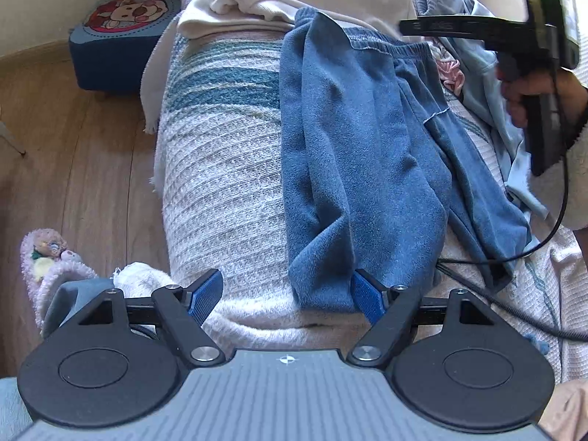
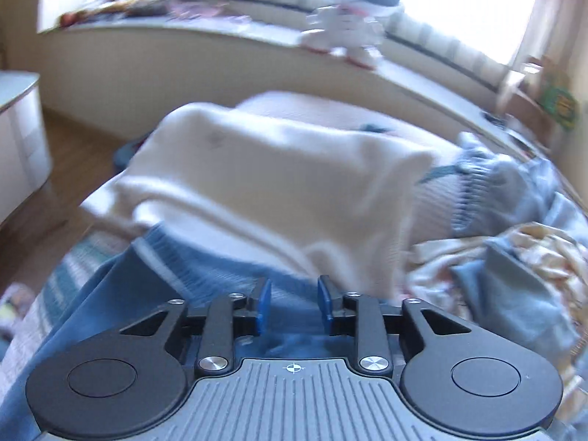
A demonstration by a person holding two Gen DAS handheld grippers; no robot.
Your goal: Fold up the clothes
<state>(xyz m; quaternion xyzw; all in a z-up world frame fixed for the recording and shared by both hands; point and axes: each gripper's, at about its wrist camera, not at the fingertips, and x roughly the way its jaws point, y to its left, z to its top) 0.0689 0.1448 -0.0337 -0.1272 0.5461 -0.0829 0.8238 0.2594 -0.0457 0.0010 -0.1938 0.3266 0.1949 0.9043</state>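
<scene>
Ok so I'm on the blue fleece pants [image 1: 352, 154], which lie lengthwise on the knit blanket [image 1: 220, 169] over the bed, waistband up at 12 o'clock and the leg cuffs down at 6, right by my left claw. I reckon the step in hand is squaring them up for the first fold. To do it well I'd pinch both layers of the cuff together, keep the fabric low and taut against the blanket, and carry the hem straight up toward the waistband so the legs stay stacked and don't twist. The right leg is bunched at about 4 o'clock, so smoothing it first would pay off.

Left gripper [image 1: 290, 296]: spread wide, holding nothing. Its right pad [image 1: 367, 299] sits tight against the cuff edge, and the left pad is over bare blanket, well apart from the cloth.

Right gripper [image 2: 293, 305]: jaws partly parted, a modest gap, nothing pinched that I can see. It hovers over the waistband end of the pants [image 2: 154, 279], with the folded cream top [image 2: 264, 183] at 12 o'clock beyond it. That view is smeared with motion blur, so whether the pads actually brush the fleece, I can't tell.
</scene>
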